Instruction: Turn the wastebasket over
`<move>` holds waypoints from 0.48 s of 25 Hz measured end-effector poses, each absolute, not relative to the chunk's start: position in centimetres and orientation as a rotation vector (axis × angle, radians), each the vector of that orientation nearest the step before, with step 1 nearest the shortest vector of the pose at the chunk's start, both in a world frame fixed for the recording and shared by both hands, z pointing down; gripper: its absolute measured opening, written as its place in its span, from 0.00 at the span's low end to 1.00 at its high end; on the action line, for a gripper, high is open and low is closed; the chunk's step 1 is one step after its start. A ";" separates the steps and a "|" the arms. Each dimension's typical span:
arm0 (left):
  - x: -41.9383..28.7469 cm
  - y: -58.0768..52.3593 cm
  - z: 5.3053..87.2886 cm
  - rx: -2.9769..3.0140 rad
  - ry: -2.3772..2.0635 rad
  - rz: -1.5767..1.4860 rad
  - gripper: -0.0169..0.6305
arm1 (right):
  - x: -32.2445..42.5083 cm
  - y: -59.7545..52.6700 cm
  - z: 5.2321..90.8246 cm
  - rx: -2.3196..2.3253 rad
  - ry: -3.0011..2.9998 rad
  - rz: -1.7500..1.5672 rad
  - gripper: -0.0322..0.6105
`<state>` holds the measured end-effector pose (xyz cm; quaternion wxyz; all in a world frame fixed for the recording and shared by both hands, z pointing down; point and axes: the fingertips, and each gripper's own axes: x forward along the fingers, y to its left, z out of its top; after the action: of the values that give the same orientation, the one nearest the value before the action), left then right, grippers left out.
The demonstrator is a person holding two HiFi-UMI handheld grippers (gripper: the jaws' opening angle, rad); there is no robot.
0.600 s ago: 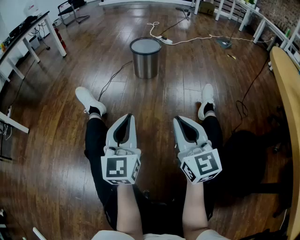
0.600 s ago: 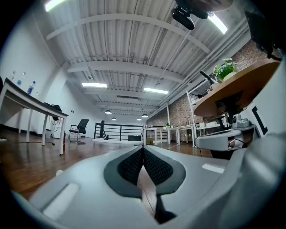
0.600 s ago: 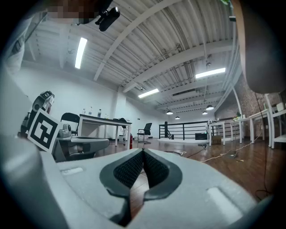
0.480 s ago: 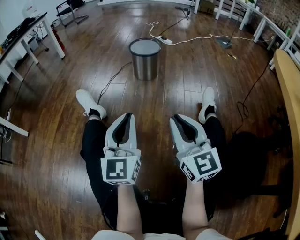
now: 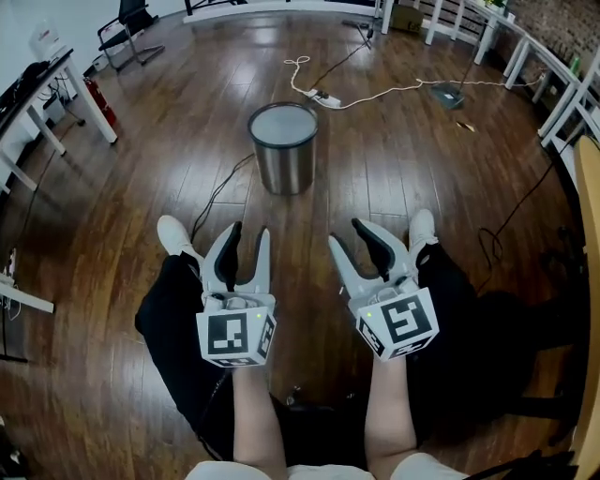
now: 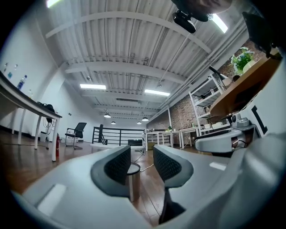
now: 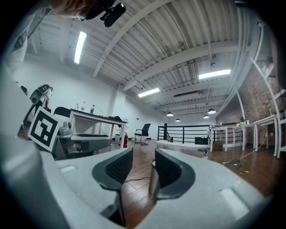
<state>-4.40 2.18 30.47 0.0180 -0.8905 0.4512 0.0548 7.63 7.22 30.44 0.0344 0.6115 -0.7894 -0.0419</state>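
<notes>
The wastebasket [image 5: 284, 145] is a steel cylinder with a dark rim on top, standing on the wood floor ahead of me. It also shows small and far off between the jaws in the left gripper view [image 6: 133, 181] and the right gripper view [image 7: 153, 183]. My left gripper [image 5: 247, 234] and right gripper [image 5: 349, 236] are held side by side above the person's legs, well short of the basket and pointing toward it. Both stand open with nothing between their jaws, as the left gripper [image 6: 142, 163] and the right gripper [image 7: 144, 166] show in their own views.
A black cable [image 5: 217, 192] runs across the floor from the basket's left side. A white cord and power strip [image 5: 322, 97] lie beyond it. Desks [image 5: 37, 103] line the left, a chair [image 5: 131, 19] stands at the far left, and a wooden tabletop edge [image 5: 591, 187] is at the right.
Both grippers' jaws have spread apart from nearly together. The basket now sits nearer in the head view, and the person's feet have drawn in.
</notes>
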 end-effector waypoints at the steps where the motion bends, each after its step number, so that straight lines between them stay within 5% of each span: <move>1: -4.3 1.0 30.8 -2.768 1.416 0.155 0.29 | 7.7 5.8 30.7 1.868 -2.430 -0.121 0.28; 7: -5.1 -3.5 34.2 -2.778 1.517 0.082 0.40 | 8.7 -0.5 34.1 1.877 -2.426 0.024 0.42; 12: -7.3 -6.1 34.8 -2.754 1.621 0.041 0.42 | 7.8 -3.9 35.4 1.823 -2.439 0.098 0.43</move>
<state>-7.35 -6.14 34.81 -0.0272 -0.8613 0.5071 0.0127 7.79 -3.88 35.43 0.0475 0.5976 -0.7998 0.0321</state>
